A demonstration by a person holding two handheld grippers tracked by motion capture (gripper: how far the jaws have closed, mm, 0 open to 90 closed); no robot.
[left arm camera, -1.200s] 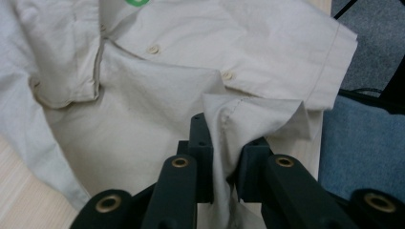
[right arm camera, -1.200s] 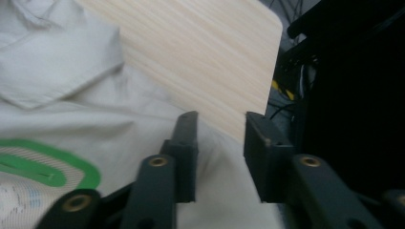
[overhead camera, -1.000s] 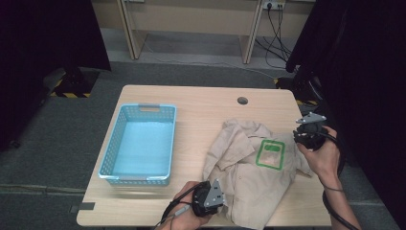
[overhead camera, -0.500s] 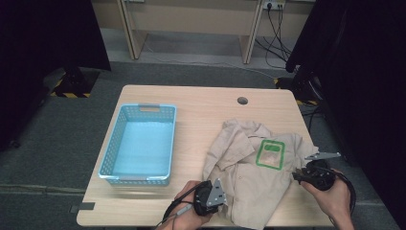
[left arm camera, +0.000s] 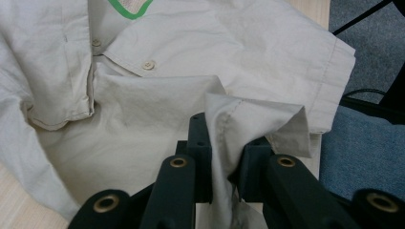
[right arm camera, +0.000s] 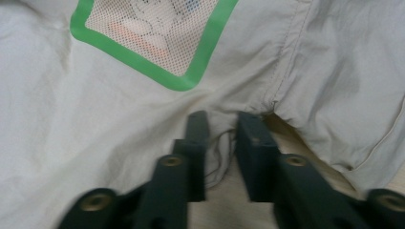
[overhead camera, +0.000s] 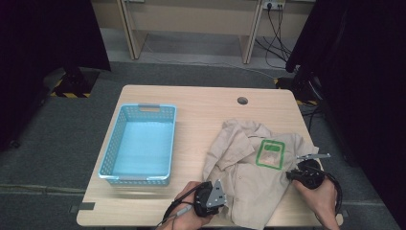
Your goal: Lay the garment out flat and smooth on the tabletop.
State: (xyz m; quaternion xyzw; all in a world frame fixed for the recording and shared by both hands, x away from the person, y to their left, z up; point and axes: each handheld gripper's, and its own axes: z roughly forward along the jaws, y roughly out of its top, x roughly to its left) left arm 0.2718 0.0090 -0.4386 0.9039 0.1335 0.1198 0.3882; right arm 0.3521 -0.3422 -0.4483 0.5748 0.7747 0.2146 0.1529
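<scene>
Left gripper (left arm camera: 224, 157): its 2 black jaws are nearly together with a fold of the beige shirt (left arm camera: 200, 62) pinched between them, the cloth rising from the gap in a loose peak. In the high view this gripper (overhead camera: 221, 197) sits at the front edge of the tabletop (overhead camera: 201, 103), at the shirt's (overhead camera: 253, 172) near hem, a cable trailing from it off that edge.

Right gripper (right arm camera: 220, 143): the jaws have just been closing and now stand a narrow gap apart, tips pressed against the shirt's (right arm camera: 95, 138) edge close below the sleeve seam. A few loose threads and a thin lip of cloth lie in the gap, but whether the pads really bite on fabric I cannot tell. Bare wood shows under the jaws. From above, the right gripper (overhead camera: 298, 173) is near the front right corner of the tabletop, at the shirt's right side.

Just beyond those jaws sits the green-bordered mesh patch (right arm camera: 153, 33), which the high view shows on the shirt's chest (overhead camera: 270, 153). The shirt itself lies rumpled across the front right part of the tabletop, collar toward the middle, 2 buttons (left arm camera: 149, 65) showing along its front.

Well apart to the left, a light blue basket (overhead camera: 139, 178) stands on the left half of the tabletop. A small round hole (overhead camera: 242, 100) sits near the far edge.
</scene>
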